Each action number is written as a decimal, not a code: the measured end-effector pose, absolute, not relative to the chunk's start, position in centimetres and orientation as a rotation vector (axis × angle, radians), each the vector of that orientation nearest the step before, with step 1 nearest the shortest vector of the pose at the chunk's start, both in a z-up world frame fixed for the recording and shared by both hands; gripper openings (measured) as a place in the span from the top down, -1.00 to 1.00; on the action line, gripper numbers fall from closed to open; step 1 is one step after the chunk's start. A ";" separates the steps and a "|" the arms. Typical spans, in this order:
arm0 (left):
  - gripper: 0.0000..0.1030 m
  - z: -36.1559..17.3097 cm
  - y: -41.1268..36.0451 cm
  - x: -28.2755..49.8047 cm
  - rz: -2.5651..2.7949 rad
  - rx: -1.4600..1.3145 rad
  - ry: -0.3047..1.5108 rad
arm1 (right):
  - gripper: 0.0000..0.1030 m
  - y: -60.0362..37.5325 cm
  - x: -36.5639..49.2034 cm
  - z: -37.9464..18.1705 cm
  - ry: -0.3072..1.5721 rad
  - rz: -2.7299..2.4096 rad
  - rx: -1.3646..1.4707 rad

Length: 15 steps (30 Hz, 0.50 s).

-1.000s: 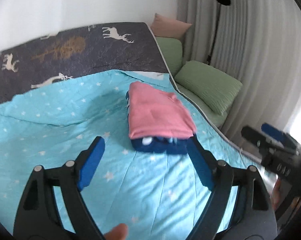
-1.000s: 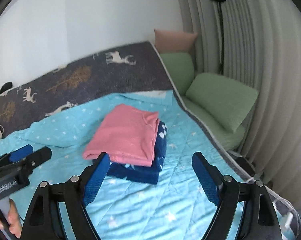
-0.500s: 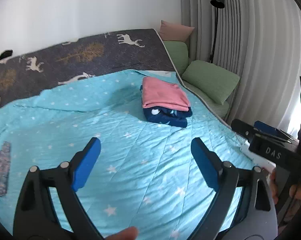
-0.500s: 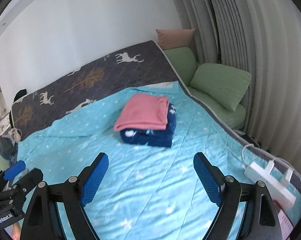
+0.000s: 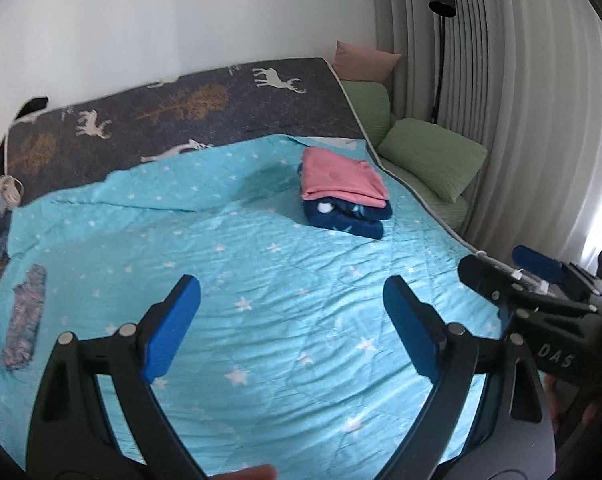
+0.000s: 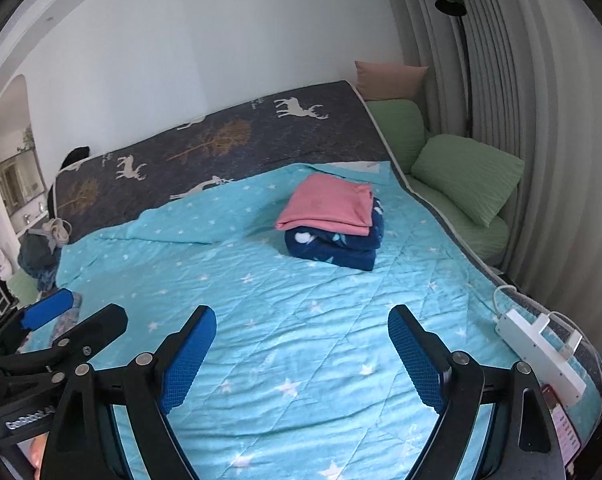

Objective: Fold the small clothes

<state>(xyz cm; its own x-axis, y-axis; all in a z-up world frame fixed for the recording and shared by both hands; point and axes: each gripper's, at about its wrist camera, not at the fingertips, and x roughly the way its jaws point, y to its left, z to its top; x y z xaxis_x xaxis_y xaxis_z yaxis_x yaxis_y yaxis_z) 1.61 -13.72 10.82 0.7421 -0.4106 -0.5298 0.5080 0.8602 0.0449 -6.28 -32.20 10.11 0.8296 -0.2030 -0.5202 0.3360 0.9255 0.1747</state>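
A folded pink garment (image 5: 341, 178) (image 6: 329, 204) lies on top of a folded dark blue patterned one (image 5: 347, 216) (image 6: 335, 246), stacked at the far right of the turquoise star quilt (image 5: 237, 280) (image 6: 301, 320). My left gripper (image 5: 291, 300) hangs open over the near quilt, well short of the stack, with nothing between its fingers. My right gripper (image 6: 301, 330) is open too, equally far back and empty. Each gripper shows at the edge of the other's view. A small patterned cloth (image 5: 25, 322) lies flat at the quilt's left edge.
A dark blanket with deer and trees (image 5: 189, 108) covers the bed's far part. Green pillows (image 5: 433, 156) and a pink cushion (image 5: 365, 60) sit at the right by the curtain and a floor lamp (image 5: 441, 0). A white power strip (image 6: 541, 344) rests on the right bed edge.
Both grippers have drawn back from the stack, which was close between the fingers and now lies far off. The patterned cloth at the left has come into view.
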 end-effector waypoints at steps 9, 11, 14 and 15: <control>-0.80 10.6 -12.8 1.4 -0.467 0.193 0.535 | -0.75 -31.6 -6.4 9.7 0.535 -0.267 0.295; -0.80 10.6 -12.7 1.5 -0.463 0.187 0.536 | -0.75 -31.6 -6.3 9.5 0.542 -0.267 0.301; -0.80 10.4 -12.6 1.7 -0.453 0.188 0.540 | -0.75 -31.4 -6.0 9.3 0.548 -0.262 0.300; -0.80 10.3 -12.7 1.8 -0.446 0.191 0.542 | -0.75 -31.4 -5.9 9.3 0.550 -0.260 0.299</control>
<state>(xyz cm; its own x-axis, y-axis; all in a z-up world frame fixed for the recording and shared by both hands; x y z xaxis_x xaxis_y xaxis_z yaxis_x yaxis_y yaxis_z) 1.79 -12.65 10.32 0.7641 -0.3584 -0.5363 0.4573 0.8874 0.0585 -5.93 -31.37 9.29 0.8220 -0.1619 -0.5460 0.3198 0.9245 0.2073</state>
